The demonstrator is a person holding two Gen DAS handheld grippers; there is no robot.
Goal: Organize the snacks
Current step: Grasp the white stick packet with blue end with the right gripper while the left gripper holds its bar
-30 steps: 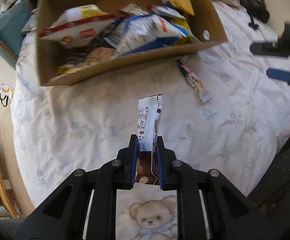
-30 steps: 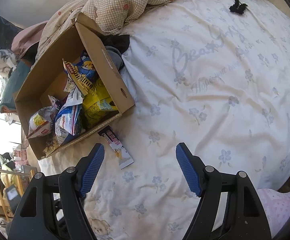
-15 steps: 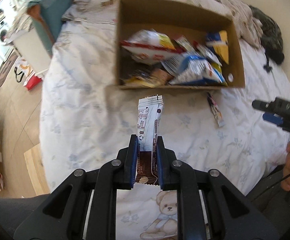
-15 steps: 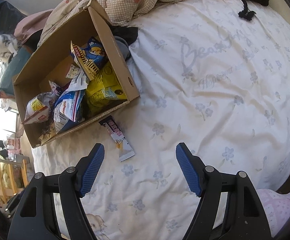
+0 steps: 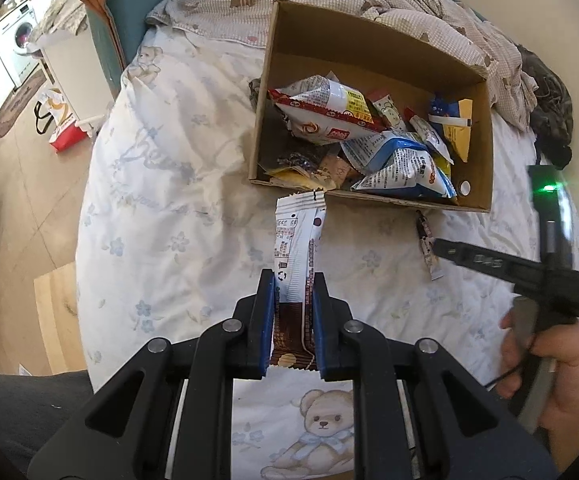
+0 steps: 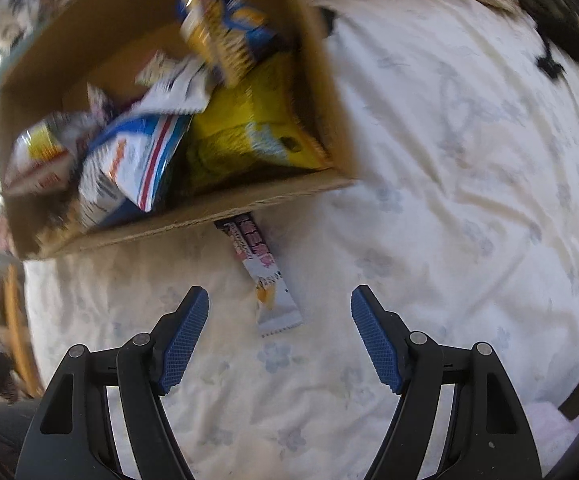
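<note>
Brown cardboard box (image 5: 373, 48), white blue-flowered bedsheet (image 5: 161, 216), blue-padded black fingers (image 6: 185, 336).

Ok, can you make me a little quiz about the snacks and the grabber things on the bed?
1. True or false: the left gripper is shut on a snack bar.
2. Where does the loose snack stick lie?
A. inside the cardboard box
B. on the bedsheet by the box
C. on the floor
3. Fill in: the right gripper has its jaws ____ with nothing between them.

Key: 1 true; 2 B; 3 open.
</note>
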